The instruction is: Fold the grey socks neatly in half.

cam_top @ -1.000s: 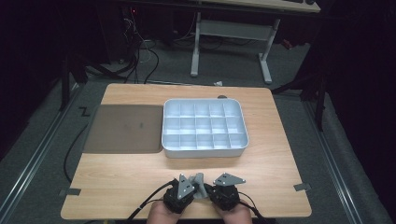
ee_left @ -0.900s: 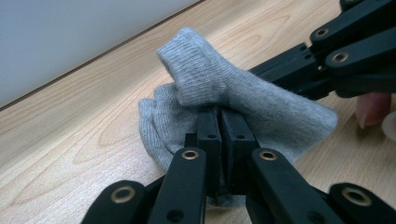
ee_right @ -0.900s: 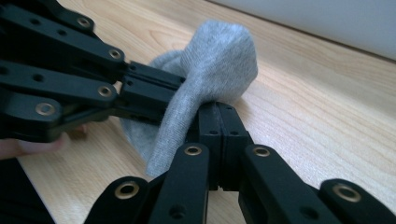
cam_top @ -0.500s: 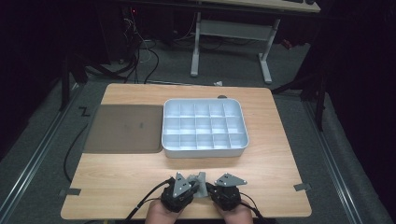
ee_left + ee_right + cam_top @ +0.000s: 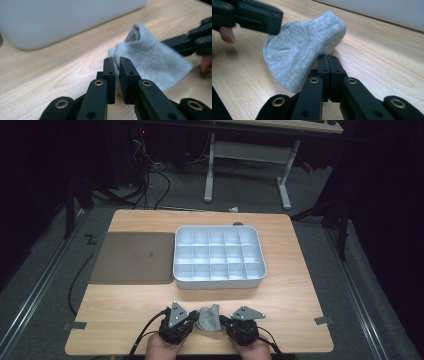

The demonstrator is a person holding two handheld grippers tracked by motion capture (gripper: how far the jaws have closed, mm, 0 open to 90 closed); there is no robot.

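1. High view: I see the sock (image 5: 209, 317), a small grey bundle, lying near the table's (image 5: 300, 295) near edge, about midway along it, between my two grippers.
2. High view: my left gripper (image 5: 192, 320) reaches the sock's left side and my right gripper (image 5: 223, 321) its right side. Both hands sit at the near edge.
3. High view: a white tray (image 5: 218, 256) of compartments stands in the middle of the table, well apart from the sock. A dark mat (image 5: 132, 257) lies just beside the tray, toward the left edge.
4. Left gripper view: my left gripper (image 5: 117, 65) has its jaws narrow, a slim gap between them, and the sock's (image 5: 152, 58) edge is pinched in that gap. They have just been closing, with the sock's edge between them.
5. Left gripper view: the sock stretches away to the right, where the right gripper (image 5: 175, 41) meets its far edge. The tray's wall (image 5: 62, 20) stands behind it.
6. Right gripper view: my right gripper (image 5: 328, 58) has its jaws pressed together, with the sock's (image 5: 302, 47) edge at their tips; I read that as a grip on it.
7. Right gripper view: the left gripper (image 5: 278, 21) is at the sock's far side, over bare wood.
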